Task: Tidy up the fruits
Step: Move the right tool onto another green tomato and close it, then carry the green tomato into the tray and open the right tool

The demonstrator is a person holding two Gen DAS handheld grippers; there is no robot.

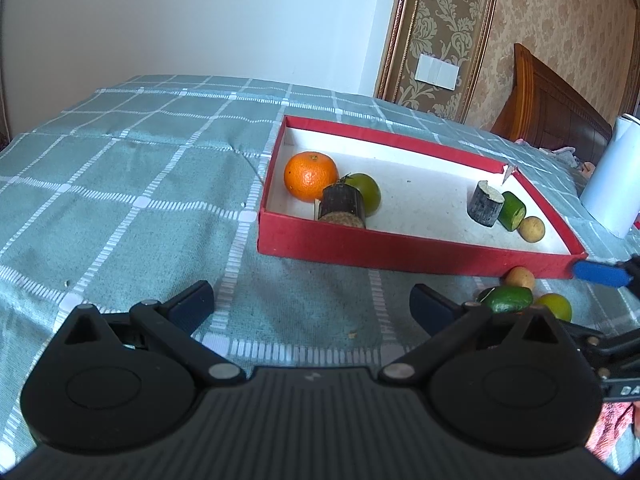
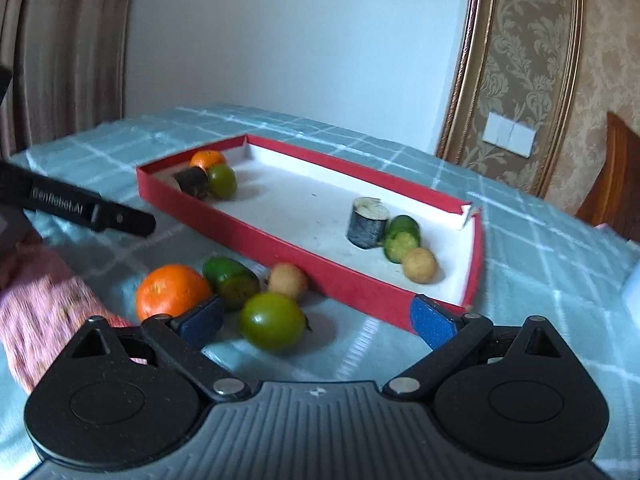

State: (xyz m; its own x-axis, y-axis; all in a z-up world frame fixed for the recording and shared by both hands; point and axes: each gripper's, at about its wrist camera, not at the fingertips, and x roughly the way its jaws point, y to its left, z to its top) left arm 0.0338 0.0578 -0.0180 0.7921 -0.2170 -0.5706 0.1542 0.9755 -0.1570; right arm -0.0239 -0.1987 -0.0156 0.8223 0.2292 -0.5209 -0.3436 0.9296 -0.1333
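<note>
- the right gripper (image 2: 320, 322) is spread wide over the counter (image 2: 360, 352), nothing pinched between its blue pads; a green round fruit (image 2: 272, 320) lies between and just ahead of the pads, not touched by either.
- just past its left pad sits an orange (image 2: 170, 290); beyond that, a green cut piece (image 2: 232, 280) and a small tan fruit (image 2: 287, 280), the tan fruit lying close against the near wall of the red box (image 2: 280, 248).
- the right pad hangs just in front of the near right corner of the red box.
- inside the box, ahead and to the right of this gripper: a dark cane piece (image 2: 368, 224), a green cut piece and a small tan ball in a touching row.
- in the far left corner of the box: a second orange (image 2: 208, 158), a green fruit and another dark cane piece, huddled together.
- the left gripper (image 1: 312, 304) is also wide apart and holds nothing; only checked cloth lies between its pads.
- the red box is ahead of it and slightly right.
- a patterned pink sleeve (image 2: 44, 304) shows left of the right gripper.
- a white cylinder (image 1: 612, 176) stands far right of the left gripper, beyond the box.
</note>
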